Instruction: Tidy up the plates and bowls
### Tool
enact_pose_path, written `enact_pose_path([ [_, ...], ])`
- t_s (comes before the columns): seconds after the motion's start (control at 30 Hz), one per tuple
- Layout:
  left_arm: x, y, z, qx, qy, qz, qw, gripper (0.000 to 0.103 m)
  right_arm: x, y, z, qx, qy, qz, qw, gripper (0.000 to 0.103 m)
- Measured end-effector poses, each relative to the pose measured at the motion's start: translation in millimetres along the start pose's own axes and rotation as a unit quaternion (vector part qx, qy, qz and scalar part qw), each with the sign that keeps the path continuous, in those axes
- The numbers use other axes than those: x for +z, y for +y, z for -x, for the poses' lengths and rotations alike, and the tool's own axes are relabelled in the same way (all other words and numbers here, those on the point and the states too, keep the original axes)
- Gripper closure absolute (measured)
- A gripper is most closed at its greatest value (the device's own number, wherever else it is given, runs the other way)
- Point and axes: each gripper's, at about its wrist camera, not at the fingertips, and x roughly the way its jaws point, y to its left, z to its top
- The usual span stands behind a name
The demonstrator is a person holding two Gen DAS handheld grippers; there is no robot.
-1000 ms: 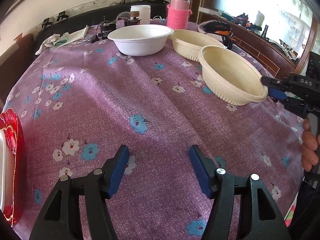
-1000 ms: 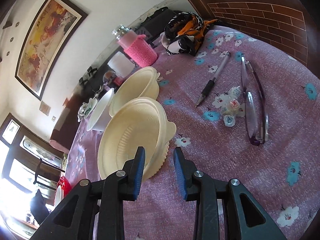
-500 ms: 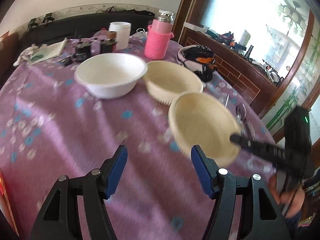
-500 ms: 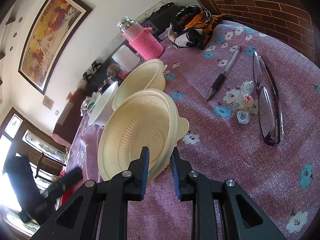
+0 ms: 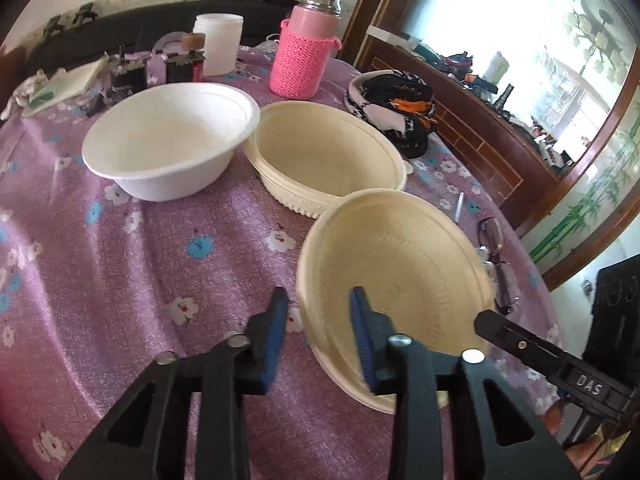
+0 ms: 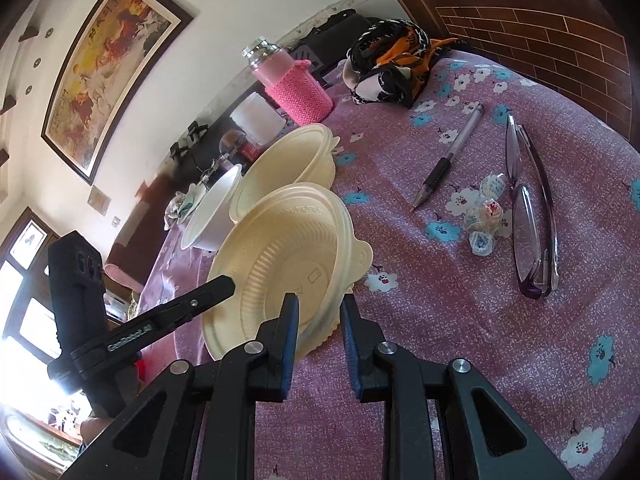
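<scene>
**Two grippers on one cream bowl**

Near cream bowl is tipped up off the purple floral cloth, its far side raised; right gripper is clamped on its near rim, one pad inside, one outside; left gripper straddles the opposite rim and its jaws are closing, rim between them, though firm contact with the pads cannot be told from here.

Second cream bowl sits flat just behind, touching the lifted one's far edge in the left view; white bowl stands beside it, rims meeting.

Behind them: pink flask and a white jar; to the right on the cloth, a pen, folded glasses, wrapped sweets, and a bundled scarf.
</scene>
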Motion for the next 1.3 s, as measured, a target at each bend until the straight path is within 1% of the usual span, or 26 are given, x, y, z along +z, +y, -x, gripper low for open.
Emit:
enact_pose_path([
  [0.03, -1, 0, 0, 0.005, -0.001, -0.001, 1.0, 0.082, 0, 0, -1, -0.004, 0.0, 0.001, 1.0, 0.08],
  [0.1, -2, -1, 1, 0.001, -0.001, -0.004, 1.0, 0.083, -1, 2, -1, -0.007, -0.002, 0.006, 1.0, 0.084],
  [0.2, -6, -3, 10, 0.016, -0.01, -0.012, 0.9998, 0.083, -3, 10, 2, -0.014, -0.005, 0.022, 1.0, 0.086],
  [0.4, -26, 9, 49, 0.017, -0.018, -0.01, 0.9997, 0.082, -9, 34, 10, -0.002, 0.005, 0.05, 0.999, 0.086],
  [0.5, -43, 22, 77, 0.031, -0.027, -0.011, 0.9991, 0.081, -20, 53, 7, 0.01, 0.024, 0.073, 0.997, 0.086],
  [0.57, -56, 35, 94, 0.039, -0.032, 0.0, 0.9987, 0.08, -29, 66, 1, 0.024, 0.041, 0.086, 0.995, 0.085],
  [0.73, -86, 65, 122, 0.07, -0.043, 0.02, 0.9964, 0.079, -51, 100, -20, 0.04, 0.077, 0.125, 0.988, 0.084],
  [0.83, -95, 81, 124, 0.079, -0.039, 0.037, 0.9955, 0.079, -63, 119, -33, 0.041, 0.093, 0.149, 0.984, 0.083],
  [0.93, -100, 97, 121, 0.066, -0.033, 0.062, 0.9954, 0.079, -70, 128, -43, 0.035, 0.101, 0.158, 0.982, 0.083],
  [1.07, -104, 101, 121, 0.058, -0.037, 0.063, 0.9956, 0.079, -70, 131, -46, 0.029, 0.104, 0.162, 0.981, 0.083],
  [1.13, -105, 101, 122, 0.057, -0.041, 0.062, 0.9956, 0.076, -69, 132, -41, 0.024, 0.098, 0.167, 0.981, 0.082],
  [1.17, -105, 102, 123, 0.055, -0.044, 0.064, 0.9955, 0.076, -68, 132, -38, 0.021, 0.094, 0.17, 0.981, 0.08],
  [1.23, -106, 104, 124, 0.052, -0.046, 0.064, 0.9955, 0.076, -66, 131, -28, 0.015, 0.083, 0.177, 0.981, 0.073],
  [1.27, -107, 106, 123, 0.052, -0.045, 0.066, 0.9955, 0.075, -65, 129, -24, 0.011, 0.076, 0.178, 0.981, 0.064],
  [1.3, -107, 107, 122, 0.05, -0.044, 0.069, 0.9954, 0.075, -64, 128, -21, 0.009, 0.072, 0.178, 0.981, 0.057],
])
